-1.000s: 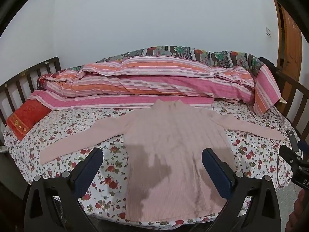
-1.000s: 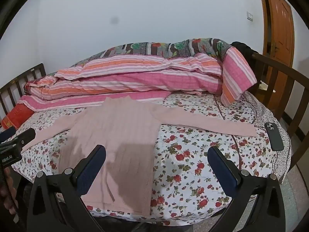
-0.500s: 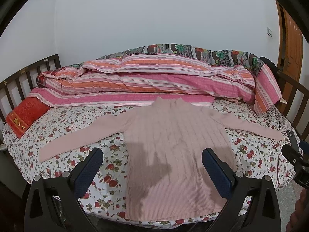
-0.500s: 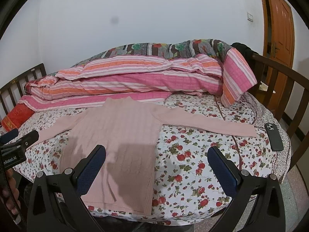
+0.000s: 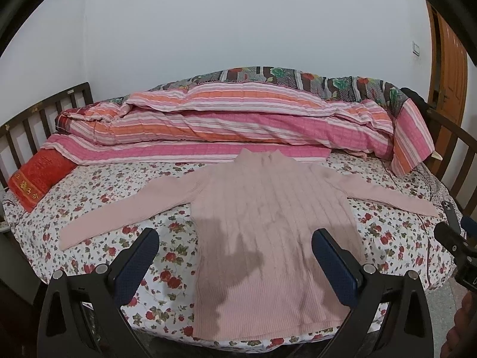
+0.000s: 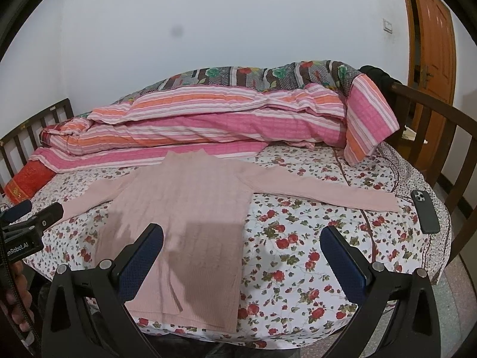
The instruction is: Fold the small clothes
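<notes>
A pale pink ribbed sweater [image 5: 268, 223] [image 6: 184, 217] lies flat and face up on the flowered bed sheet [image 5: 167, 259], both sleeves spread wide, hem toward me. My left gripper [image 5: 234, 240] hovers open above the hem area, holding nothing. My right gripper [image 6: 243, 235] is open too, over the sheet just right of the sweater's body. The left sleeve cuff [image 5: 71, 235] and the right sleeve cuff [image 6: 384, 203] lie far out to either side. The right gripper's body shows at the right edge of the left wrist view, and the left one at the left edge of the right wrist view.
A rolled pink striped quilt [image 5: 226, 128] runs along the back of the bed. A red pillow [image 5: 38, 176] lies at the left. A dark phone [image 6: 424, 210] rests near the right bed edge. Wooden rails [image 6: 441, 137] frame both ends; a door [image 6: 432, 47] stands at right.
Both views have shifted slightly, with the bed and sweater sitting a little lower and further in frame. The sweater has not moved and both grippers stay open.
</notes>
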The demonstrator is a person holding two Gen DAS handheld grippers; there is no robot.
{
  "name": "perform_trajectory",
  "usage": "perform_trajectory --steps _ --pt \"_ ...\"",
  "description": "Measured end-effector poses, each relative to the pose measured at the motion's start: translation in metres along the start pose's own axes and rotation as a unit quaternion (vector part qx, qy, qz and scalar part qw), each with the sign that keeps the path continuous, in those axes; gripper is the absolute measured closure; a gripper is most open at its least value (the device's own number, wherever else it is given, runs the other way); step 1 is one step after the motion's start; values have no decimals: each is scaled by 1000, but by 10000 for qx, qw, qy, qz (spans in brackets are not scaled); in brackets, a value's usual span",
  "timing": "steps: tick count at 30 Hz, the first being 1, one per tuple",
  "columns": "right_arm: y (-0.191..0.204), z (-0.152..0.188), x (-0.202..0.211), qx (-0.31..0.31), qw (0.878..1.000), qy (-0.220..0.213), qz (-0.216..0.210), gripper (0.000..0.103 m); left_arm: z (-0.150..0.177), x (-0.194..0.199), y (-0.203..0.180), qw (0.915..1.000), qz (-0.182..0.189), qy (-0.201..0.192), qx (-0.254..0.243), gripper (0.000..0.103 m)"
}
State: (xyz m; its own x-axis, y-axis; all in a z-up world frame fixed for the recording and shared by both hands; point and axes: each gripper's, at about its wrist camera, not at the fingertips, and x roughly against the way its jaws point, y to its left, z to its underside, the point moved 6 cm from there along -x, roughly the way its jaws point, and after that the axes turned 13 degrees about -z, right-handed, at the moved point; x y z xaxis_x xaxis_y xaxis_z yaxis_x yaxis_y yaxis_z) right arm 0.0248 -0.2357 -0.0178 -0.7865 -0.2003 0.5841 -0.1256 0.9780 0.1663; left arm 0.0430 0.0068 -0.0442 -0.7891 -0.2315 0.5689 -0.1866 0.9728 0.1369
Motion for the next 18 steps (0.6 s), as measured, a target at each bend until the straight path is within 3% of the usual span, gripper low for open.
perform_trajectory --steps 18 --pt "0 -7 7 -48 9999 -55 -77 0 -8 10 8 10000 12 -65 -2 0"
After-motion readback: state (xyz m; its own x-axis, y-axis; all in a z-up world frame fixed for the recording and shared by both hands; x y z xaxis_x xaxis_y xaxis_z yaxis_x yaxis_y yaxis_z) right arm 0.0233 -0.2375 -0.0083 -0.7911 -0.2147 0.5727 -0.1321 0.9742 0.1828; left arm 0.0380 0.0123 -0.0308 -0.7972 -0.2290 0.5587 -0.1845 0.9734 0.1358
